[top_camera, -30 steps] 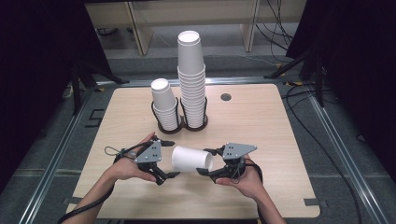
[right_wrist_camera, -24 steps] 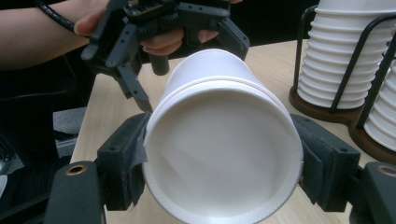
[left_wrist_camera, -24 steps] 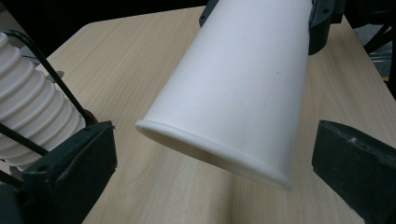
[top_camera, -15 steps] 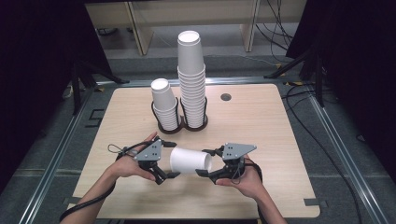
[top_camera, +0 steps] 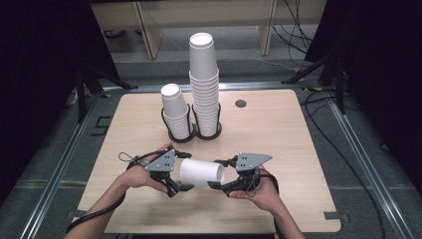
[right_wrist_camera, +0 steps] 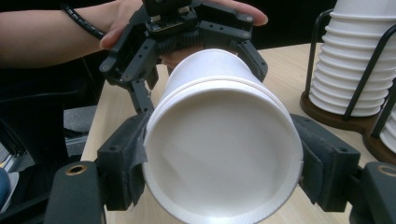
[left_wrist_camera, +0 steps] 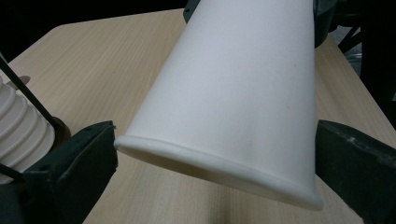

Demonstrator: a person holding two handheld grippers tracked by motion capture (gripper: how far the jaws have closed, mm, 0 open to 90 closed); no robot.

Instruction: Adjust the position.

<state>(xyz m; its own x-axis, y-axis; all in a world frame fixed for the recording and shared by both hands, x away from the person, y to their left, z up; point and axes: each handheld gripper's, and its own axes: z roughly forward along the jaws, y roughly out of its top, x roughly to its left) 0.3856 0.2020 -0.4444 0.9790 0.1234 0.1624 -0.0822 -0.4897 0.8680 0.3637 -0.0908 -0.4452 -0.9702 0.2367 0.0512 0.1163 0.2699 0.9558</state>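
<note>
Cup [top_camera: 200, 172] (empty) — both grippers.

A plain white paper cup [top_camera: 201, 172] with a rolled rim lies on its side in the air just above the pale wooden counter [top_camera: 278, 129], near its front edge. It is actually two nested cups: a second rim shows just behind the first in the right gripper view [right_wrist_camera: 223, 140]. The mouth points toward the person's right, and the inside is clean and empty.
</note>
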